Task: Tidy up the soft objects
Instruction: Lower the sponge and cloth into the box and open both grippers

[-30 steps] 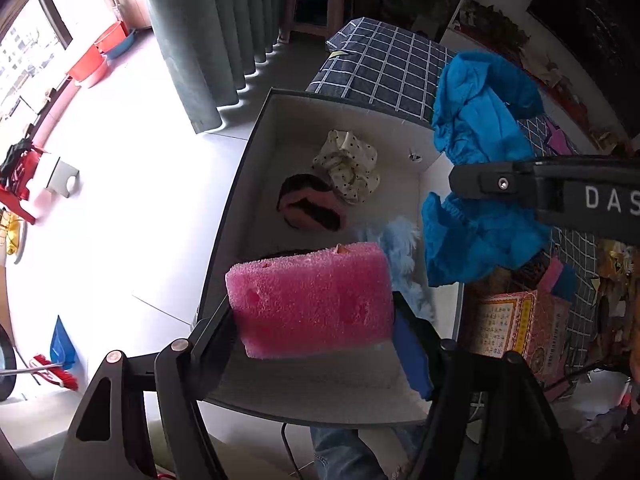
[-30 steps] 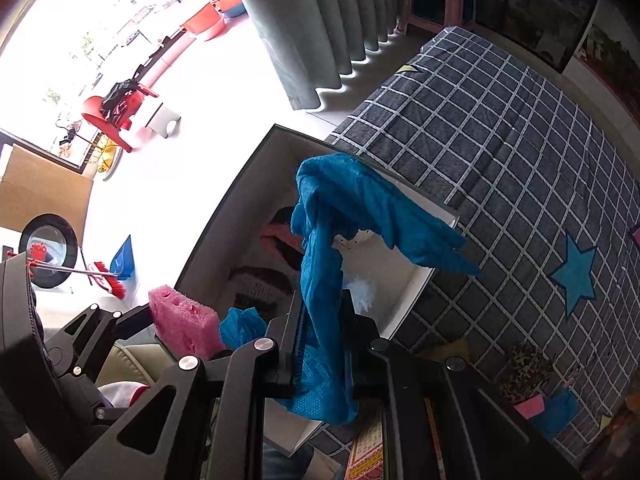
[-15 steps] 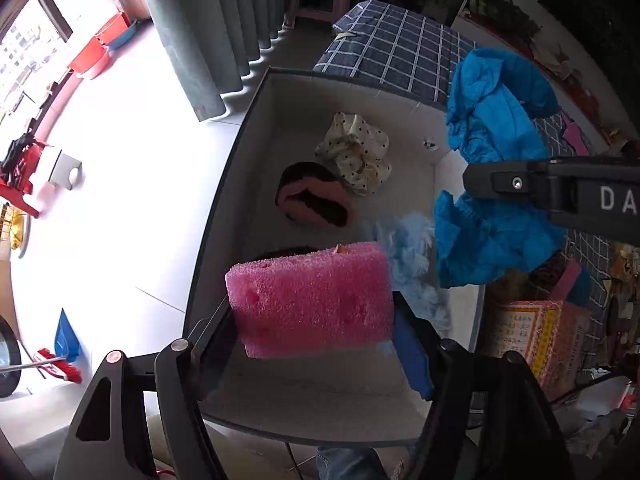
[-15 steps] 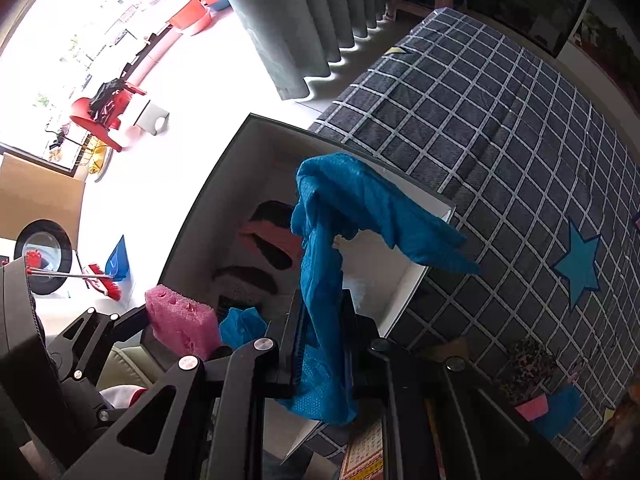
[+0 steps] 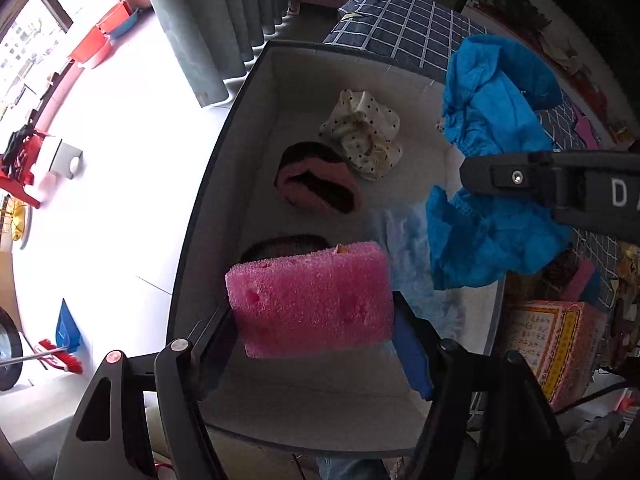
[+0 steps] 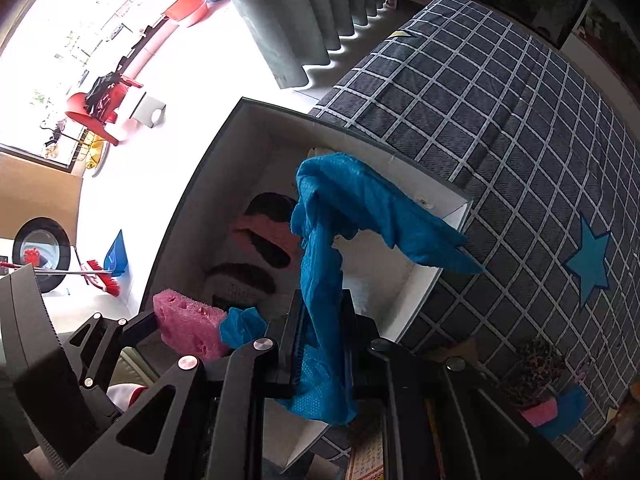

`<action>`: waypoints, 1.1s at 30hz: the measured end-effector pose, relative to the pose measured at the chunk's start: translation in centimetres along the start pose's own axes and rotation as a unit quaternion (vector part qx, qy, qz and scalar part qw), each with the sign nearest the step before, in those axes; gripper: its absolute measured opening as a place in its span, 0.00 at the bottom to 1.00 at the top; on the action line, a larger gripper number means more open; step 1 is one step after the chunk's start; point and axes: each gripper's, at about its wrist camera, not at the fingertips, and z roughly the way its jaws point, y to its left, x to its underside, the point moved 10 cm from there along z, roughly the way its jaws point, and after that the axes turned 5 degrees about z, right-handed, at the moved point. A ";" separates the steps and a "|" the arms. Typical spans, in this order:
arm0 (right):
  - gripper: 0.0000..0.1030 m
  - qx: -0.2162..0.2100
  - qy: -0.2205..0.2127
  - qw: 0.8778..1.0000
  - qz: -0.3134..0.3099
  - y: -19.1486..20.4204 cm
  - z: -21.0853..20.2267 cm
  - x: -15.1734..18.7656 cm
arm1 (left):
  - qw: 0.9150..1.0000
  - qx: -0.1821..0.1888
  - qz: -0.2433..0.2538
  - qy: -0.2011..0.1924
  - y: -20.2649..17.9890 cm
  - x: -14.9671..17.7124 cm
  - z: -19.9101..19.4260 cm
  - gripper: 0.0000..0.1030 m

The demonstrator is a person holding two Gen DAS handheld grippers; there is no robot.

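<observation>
Both grippers have drifted further over the storage box (image 5: 208,184) since a second ago, loads unchanged — left gripper (image 5: 312,316) clamped on the pink sponge (image 5: 310,298) above the box's near end, right gripper (image 6: 322,328) pinching the blue cloth (image 6: 352,208) over its right side. Sponge looks light and springy, best held across its short ends as now. Cloth is limp and trails off both sides — likely to snag the rim unless gripped mid-bunch
</observation>
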 end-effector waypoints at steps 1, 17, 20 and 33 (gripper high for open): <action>0.15 0.000 0.001 1.000 0.000 0.0 0.1 0.0 | 1.000 0.000 0.000 0.001 0.0 0.0 0.1 0.73; 0.15 -0.001 0.006 1.000 0.000 0.3 0.6 0.0 | 1.000 0.001 0.005 0.009 -0.5 0.1 0.6 0.73; 0.15 0.000 0.007 1.000 0.001 0.4 0.9 0.0 | 1.000 0.000 0.006 0.011 -0.5 0.2 0.8 0.73; 0.37 -0.013 0.009 1.000 0.010 0.4 1.3 0.0 | 0.999 0.027 -0.008 0.020 -0.9 0.5 1.0 0.78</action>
